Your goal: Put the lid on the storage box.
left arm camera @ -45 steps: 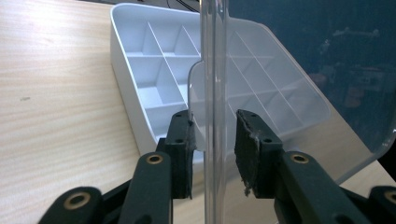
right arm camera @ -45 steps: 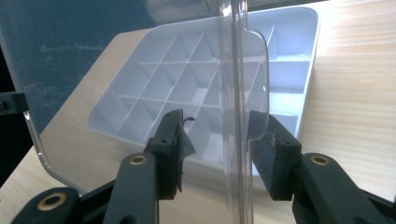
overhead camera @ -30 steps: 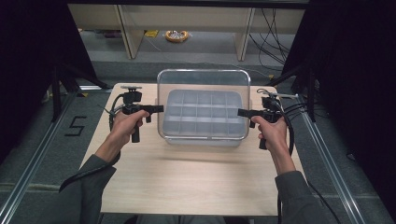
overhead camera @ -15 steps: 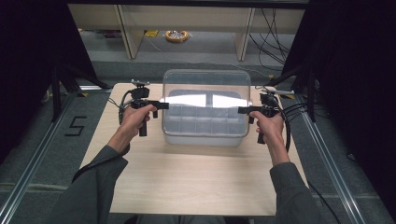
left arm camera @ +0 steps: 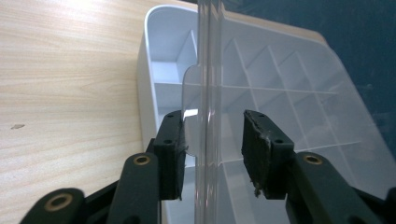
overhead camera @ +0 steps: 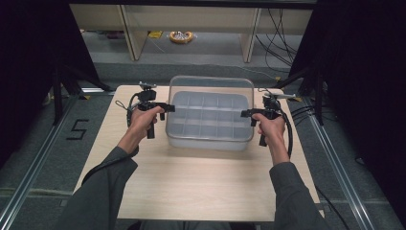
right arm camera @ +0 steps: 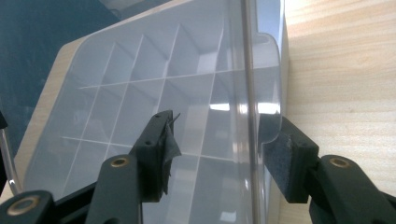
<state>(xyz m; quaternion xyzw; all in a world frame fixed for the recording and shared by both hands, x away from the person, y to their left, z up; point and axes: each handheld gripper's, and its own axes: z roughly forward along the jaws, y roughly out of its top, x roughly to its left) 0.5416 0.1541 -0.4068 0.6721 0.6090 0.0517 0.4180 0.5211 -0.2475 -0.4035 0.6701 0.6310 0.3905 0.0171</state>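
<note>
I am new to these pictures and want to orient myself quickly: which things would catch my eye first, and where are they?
A translucent compartment box sits at the far middle of the wooden table, its clear lid tilted up. The left gripper and right gripper flank it. In each gripper view the open jaws straddle the lid's edge without clamping it.

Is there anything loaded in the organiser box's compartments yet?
No: in the high view every divided compartment of the organiser box shows bare pale plastic beneath the raised clear lid.
</note>
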